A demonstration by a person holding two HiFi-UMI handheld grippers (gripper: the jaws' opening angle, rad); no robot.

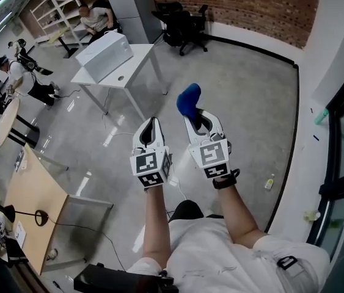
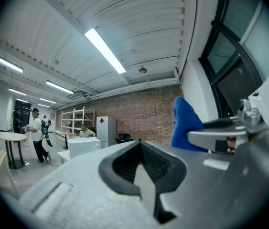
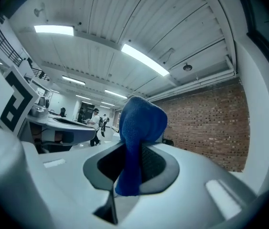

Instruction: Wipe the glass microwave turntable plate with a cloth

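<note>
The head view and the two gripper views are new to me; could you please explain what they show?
No robot: a person holds a two-jaw tool in each hand. The head view looks steeply down from the person's head onto the left gripper and right gripper, held over a grey floor. Each gripper view comes from a camera riding on that tool, looking along its jaws. The left jaws are together, holding nothing. The right jaws pinch a blue cloth. No glass plate shows; further off stands a white table bearing a white box.
</note>
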